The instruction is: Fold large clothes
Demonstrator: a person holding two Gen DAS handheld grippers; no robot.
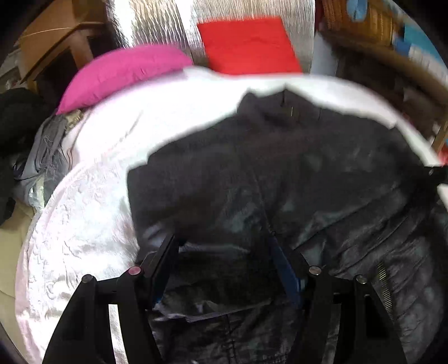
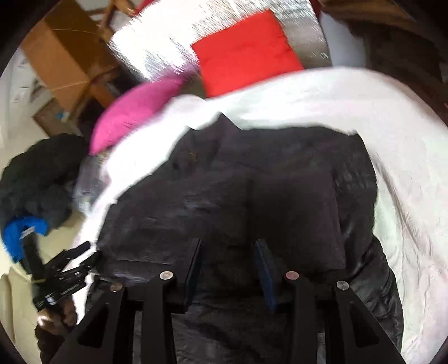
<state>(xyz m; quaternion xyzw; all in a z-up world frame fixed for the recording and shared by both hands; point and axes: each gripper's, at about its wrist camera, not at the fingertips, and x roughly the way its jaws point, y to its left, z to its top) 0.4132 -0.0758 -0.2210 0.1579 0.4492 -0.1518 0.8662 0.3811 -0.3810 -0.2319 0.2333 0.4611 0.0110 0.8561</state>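
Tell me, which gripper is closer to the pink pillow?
Left, I think. The left gripper is over the black jacket on the pink pillow's side of the bed. The right gripper is over the jacket's middle, farther off.

White bedsheet [image 1: 92,212] covers the bed, wrinkled, brightly lit. At its far edge: magenta pillow [image 1: 123,72] and just beside it a red cushion [image 1: 249,44], propped against a silver foil-like panel [image 1: 156,22]. Left of the pillow, wooden furniture [image 1: 53,39] and a cardboard box [image 2: 64,56]. Wicker basket [image 1: 361,19] right of the cushion. Views blurred.
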